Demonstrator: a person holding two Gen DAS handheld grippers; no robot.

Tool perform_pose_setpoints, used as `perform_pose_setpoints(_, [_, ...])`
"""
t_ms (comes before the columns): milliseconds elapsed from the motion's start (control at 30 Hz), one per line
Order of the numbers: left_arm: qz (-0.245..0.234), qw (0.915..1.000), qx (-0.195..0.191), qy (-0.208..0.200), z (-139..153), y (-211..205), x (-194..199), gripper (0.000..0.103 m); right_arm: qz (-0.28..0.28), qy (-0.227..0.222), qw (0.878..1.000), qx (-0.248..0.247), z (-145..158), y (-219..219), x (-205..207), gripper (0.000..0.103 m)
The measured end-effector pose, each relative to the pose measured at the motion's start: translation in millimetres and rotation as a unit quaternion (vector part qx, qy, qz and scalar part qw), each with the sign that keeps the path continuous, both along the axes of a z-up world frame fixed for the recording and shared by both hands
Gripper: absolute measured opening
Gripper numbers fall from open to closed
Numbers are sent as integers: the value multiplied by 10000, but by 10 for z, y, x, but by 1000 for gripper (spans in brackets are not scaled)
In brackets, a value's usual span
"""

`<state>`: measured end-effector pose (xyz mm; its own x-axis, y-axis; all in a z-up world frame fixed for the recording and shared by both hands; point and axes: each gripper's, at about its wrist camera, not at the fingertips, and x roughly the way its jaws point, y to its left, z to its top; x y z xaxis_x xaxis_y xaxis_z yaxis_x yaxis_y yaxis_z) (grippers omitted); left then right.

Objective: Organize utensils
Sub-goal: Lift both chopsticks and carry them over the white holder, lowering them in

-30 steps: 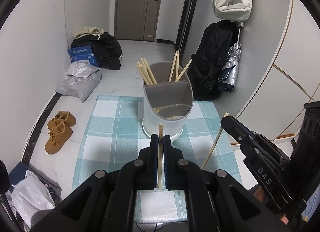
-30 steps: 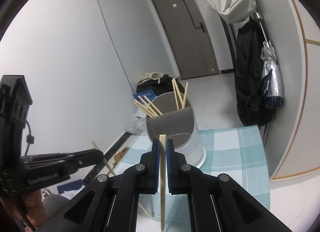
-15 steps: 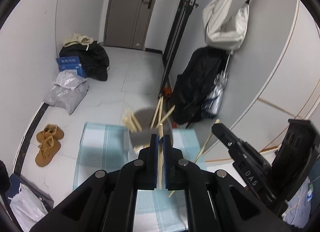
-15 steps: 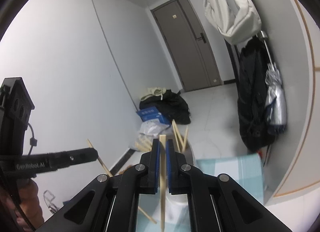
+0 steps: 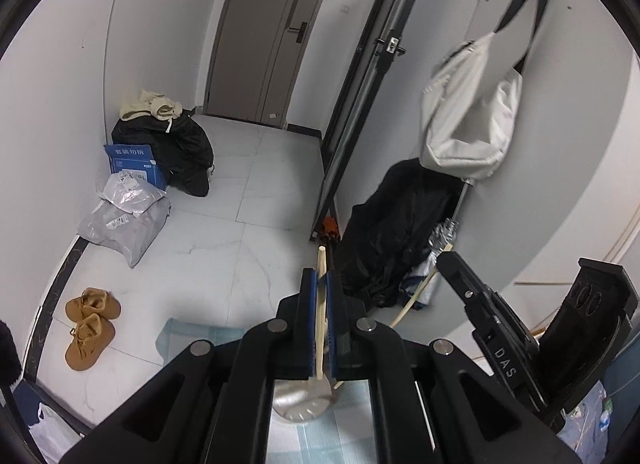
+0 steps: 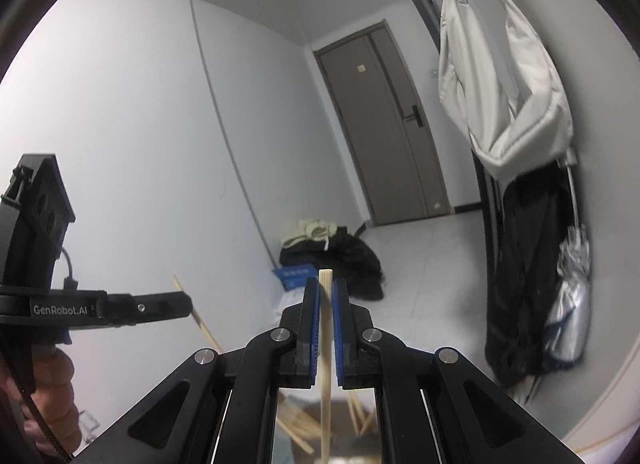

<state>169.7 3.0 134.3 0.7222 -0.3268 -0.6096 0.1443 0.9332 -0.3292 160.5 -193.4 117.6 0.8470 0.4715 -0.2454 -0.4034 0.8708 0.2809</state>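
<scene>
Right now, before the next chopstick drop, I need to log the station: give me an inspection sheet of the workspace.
Surface: checked blue tablecloth, only partly in view below the tongs.
Job's things: utensil holder under the left tongs; more chopsticks stand in it.
Clutter: nothing seen on the visible cloth.
Grippers: left tongs shut on a chopstick; right tongs shut on another chopstick.
Cables: black cable on the left handle.
Surroundings: brown shoes, grey parcel bags, blue box, dark clothes pile, hanging white bag, folded umbrella, door.
</scene>
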Motion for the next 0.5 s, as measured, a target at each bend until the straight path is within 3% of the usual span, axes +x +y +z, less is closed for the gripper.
perform_pose_setpoints(133, [-13,9999,136,88,-146,18,135,0,-149,-47,9999,58,-35,52,245,5])
perform_pose_setpoints(333, [-36,9995,284,164,-364,40,217,0,-212,233,9992,231,-307,192,572,6])
perform_pose_setpoints(500, [-59,9994,154,319,-499,89,282,0,-214,350,9991,132,-531,260,686,6])
